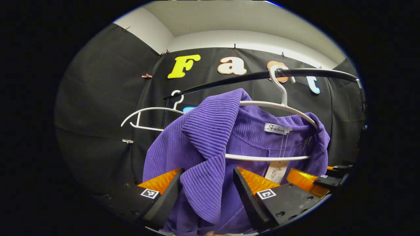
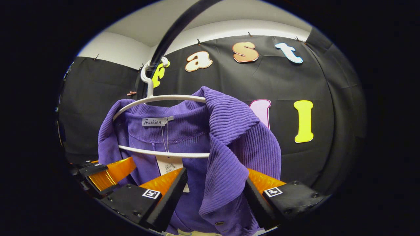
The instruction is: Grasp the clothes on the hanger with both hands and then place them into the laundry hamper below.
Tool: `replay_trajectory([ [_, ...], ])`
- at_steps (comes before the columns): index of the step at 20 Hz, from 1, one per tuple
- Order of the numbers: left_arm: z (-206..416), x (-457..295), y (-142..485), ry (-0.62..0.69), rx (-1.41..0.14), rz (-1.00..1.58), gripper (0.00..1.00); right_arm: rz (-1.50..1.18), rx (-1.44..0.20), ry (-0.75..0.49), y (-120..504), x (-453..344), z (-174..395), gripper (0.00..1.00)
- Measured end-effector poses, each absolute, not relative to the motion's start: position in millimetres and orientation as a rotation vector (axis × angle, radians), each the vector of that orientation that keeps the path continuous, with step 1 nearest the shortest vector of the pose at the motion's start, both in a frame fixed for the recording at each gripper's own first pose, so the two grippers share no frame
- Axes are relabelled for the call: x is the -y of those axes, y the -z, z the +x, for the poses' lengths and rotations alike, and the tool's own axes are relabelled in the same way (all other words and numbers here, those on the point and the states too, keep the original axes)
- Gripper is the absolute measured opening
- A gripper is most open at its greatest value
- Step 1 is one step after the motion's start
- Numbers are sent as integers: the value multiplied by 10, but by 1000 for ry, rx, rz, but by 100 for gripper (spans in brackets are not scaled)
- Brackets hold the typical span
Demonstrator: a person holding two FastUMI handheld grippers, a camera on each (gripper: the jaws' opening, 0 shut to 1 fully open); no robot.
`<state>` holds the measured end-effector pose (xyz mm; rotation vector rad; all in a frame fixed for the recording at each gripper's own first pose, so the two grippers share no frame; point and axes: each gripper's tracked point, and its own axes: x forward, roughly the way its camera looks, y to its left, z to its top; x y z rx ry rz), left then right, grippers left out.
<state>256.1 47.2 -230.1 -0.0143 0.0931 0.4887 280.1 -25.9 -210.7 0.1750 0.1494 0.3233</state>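
Observation:
A purple ribbed garment [image 1: 210, 131] hangs on a white hanger [image 1: 282, 105] hooked over a black rail [image 1: 311, 72]. In the left gripper view, my left gripper [image 1: 207, 172] is open, its fingers on either side of the garment's folded left collar flap. The right gripper's fingers [image 1: 305, 178] show at that view's lower right, beside the garment's far shoulder. In the right gripper view, the same garment [image 2: 229, 137] hangs on the hanger [image 2: 157, 98]. My right gripper [image 2: 215, 173] is open around the other collar flap. The left gripper's fingers [image 2: 108, 172] show at that view's lower left.
An empty white hanger [image 1: 147, 113] hangs farther left on the rail in the left gripper view. The rail [image 2: 177, 29] runs overhead in the right gripper view. Paper tags [image 1: 277, 170] dangle inside the garment's neck. Black cloth walls close in behind.

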Motion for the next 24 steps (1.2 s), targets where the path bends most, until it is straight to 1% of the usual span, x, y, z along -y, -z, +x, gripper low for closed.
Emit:
replay_trajectory([
  [1, 2582, -513, 2311, -493, -94, -12, 86, 169, -143, -296, 2111, 339, 2868, 95],
  [2, 2603, -561, 2314, -498, -94, -12, 87, 164, -141, -283, 2142, 363, 2970, 83],
  [3, 2629, -624, 2332, -508, -98, -11, 78, 154, -151, -272, 2158, 385, 2996, 70],
  [4, 2617, -725, 2322, -538, -100, -7, 55, 142, -155, -256, 2167, 446, 3029, 36],
  [5, 2601, -790, 2292, -554, -94, -13, 32, 145, -144, -279, 2159, 436, 3087, 23],
  [6, 2642, -788, 2315, -535, -102, -29, 9, 152, -154, -314, 2175, 400, 3086, 10],
  [10, 2618, -859, 2318, -539, -115, -19, 9, 142, -151, -374, 2153, 413, 3184, 11],
  [13, 2593, -835, 2316, -529, -128, -4, 9, 164, -164, -434, 2153, 408, 3145, 10],
  [15, 2564, -806, 2319, -514, -144, 0, 9, 174, -176, -467, 2130, 459, 3103, 10],
  [17, 2533, -759, 2290, -473, -160, -15, 8, 205, -184, -512, 2079, 499, 3034, 10],
  [20, 2416, -743, 2177, -419, -178, -45, 8, 267, -151, -562, 1923, 628, 2870, 10],
  [22, 2311, -805, 2020, -420, -160, -52, 9, 356, -118, -579, 1752, 711, 2815, 10],
  [23, 2267, -840, 1926, -429, -145, -47, 9, 401, -97, -584, 1641, 746, 2802, 6],
  [24, 2222, -879, 1826, -439, -126, -40, 7, 431, -77, -584, 1558, 754, 2813, 10],
])
